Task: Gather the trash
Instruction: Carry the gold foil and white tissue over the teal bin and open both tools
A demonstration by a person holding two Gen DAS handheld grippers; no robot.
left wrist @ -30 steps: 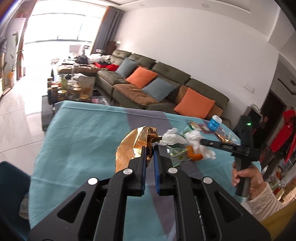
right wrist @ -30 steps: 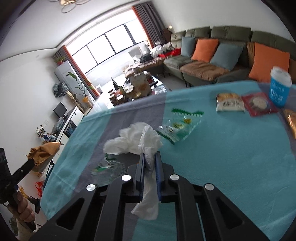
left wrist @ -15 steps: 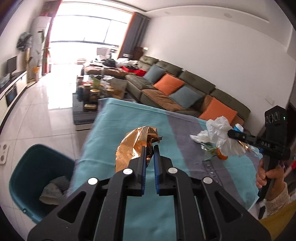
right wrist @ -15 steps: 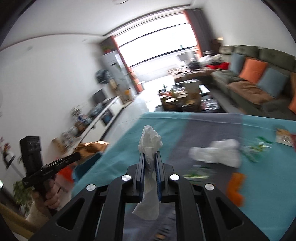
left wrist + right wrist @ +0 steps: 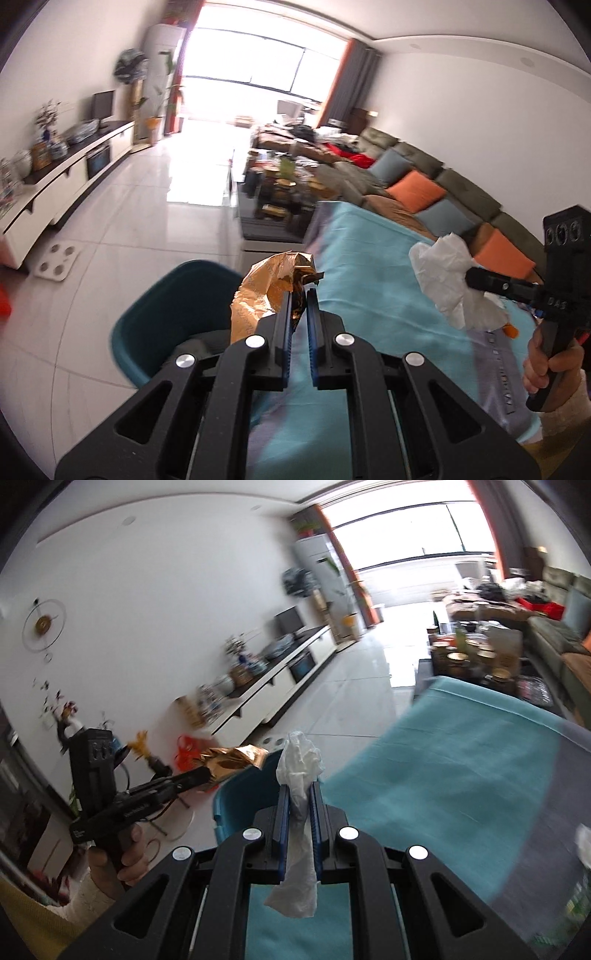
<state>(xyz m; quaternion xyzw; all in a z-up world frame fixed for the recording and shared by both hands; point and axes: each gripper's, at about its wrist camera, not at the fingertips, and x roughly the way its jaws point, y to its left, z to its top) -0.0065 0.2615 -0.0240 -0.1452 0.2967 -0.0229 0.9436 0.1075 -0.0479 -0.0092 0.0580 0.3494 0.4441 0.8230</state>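
Bright daylight from the big window washes over a tiled living-room floor, where a teal bin (image 5: 162, 317) stands just beside the turquoise-covered table (image 5: 373, 280). Seen from the left wrist, the left gripper (image 5: 300, 295) is clenched on a crumpled gold foil wrapper (image 5: 266, 288), which hangs over the bin's near rim; the person's other hand (image 5: 550, 365) holds its tool off to the right. From the right wrist, the right gripper (image 5: 298, 794) pinches a white tissue (image 5: 300, 764) whose tail trails down between the jaws, with the bin's blue edge (image 5: 236, 805) just past it. A good drop probably means bringing each load fully over the opening before letting go, since foil and tissue are light and may drift or cling to the pads.
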